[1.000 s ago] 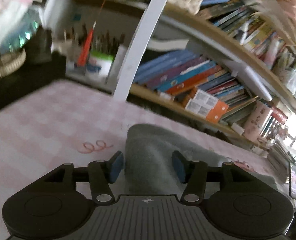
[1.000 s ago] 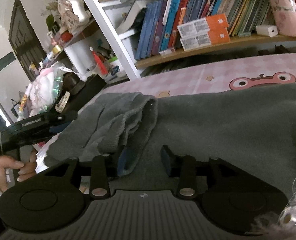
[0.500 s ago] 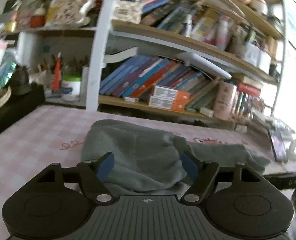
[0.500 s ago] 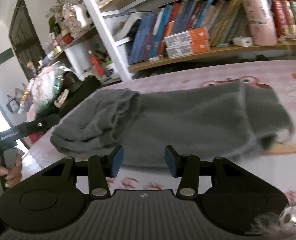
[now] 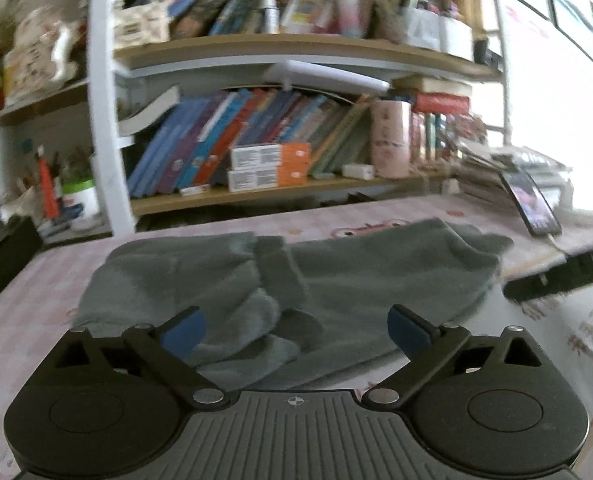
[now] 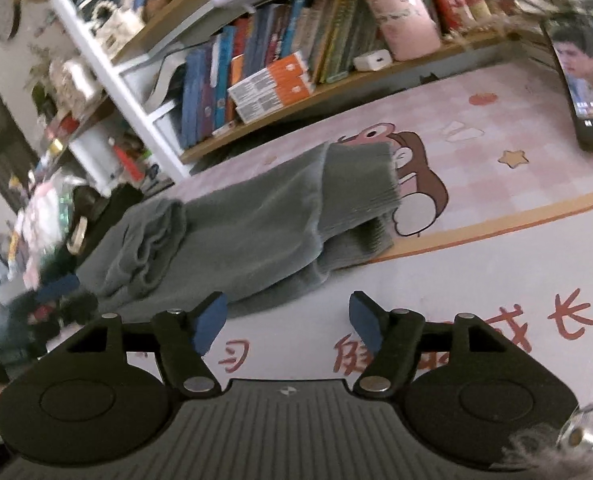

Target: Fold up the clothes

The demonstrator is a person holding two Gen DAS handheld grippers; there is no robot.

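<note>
A grey fleece garment [image 5: 336, 276] lies folded into a long strip on the pink cartoon table mat [image 6: 496, 184]; in the right wrist view the garment [image 6: 256, 224] shows a ribbed cuff at its right end. My left gripper [image 5: 294, 332] hovers just before its near edge, jaws opening wide, pads free of the cloth. My right gripper [image 6: 286, 322] is over bare mat in front of the garment, jaws opening, nothing between them. The other gripper's dark body [image 5: 560, 276] shows at the right edge of the left wrist view.
A shelf of books [image 5: 256, 152] runs along the table's far side, with a white post [image 5: 104, 120]. A phone [image 6: 584, 76] stands propped at the right. Bags and a dark box [image 6: 96, 204] crowd the left end. A pen pot [image 5: 78, 196] sits at far left.
Both grippers let go of the grey garment, opened and drew back from it. The garment now lies flat on the mat as a folded strip.
</note>
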